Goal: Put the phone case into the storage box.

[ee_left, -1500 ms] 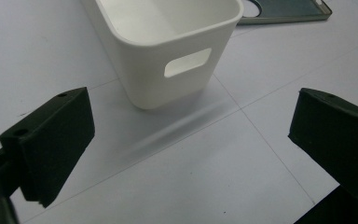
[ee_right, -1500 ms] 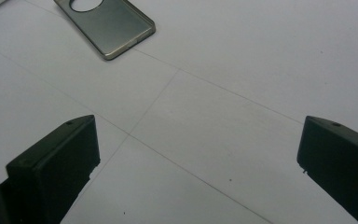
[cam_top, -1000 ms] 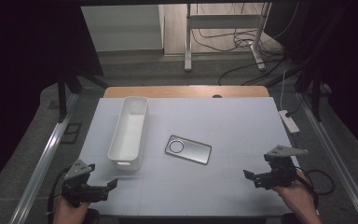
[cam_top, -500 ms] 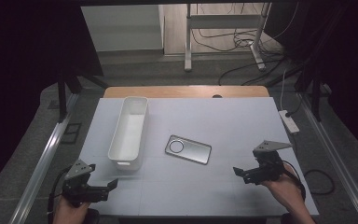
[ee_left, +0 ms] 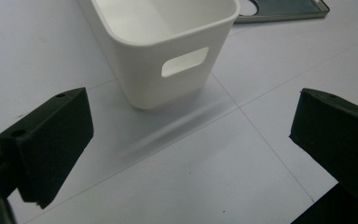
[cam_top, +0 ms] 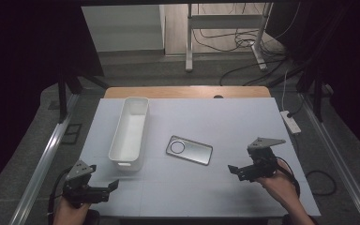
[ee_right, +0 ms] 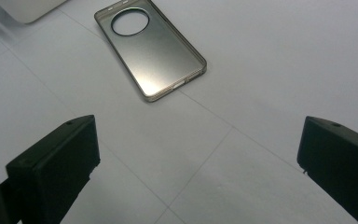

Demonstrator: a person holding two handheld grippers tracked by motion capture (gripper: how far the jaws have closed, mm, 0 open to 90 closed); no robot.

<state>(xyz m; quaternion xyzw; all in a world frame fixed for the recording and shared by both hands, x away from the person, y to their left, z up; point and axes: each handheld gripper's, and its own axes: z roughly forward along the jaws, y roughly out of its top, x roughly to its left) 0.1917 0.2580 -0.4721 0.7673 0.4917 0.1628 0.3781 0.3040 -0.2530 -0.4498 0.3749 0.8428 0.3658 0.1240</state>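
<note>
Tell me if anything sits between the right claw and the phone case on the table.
Nothing visible does. The right claw is open and points at the phone case, with bare white table between them. The white bin stands off to the case's far side.

On the desk (cam_top: 262,117), the bin (cam_top: 130,131) lies left of centre with its length running from the near side toward the far edge, and the phone case (cam_top: 189,150) lies flat just to its right, apart from it. The left gripper (cam_top: 104,187) sits at the near left corner, in front of the bin's near end, while the right gripper (cam_top: 234,169) sits at the near right, in front and to the right of the phone case. A power strip (cam_top: 290,122) lies beyond the desk's right edge.
</note>
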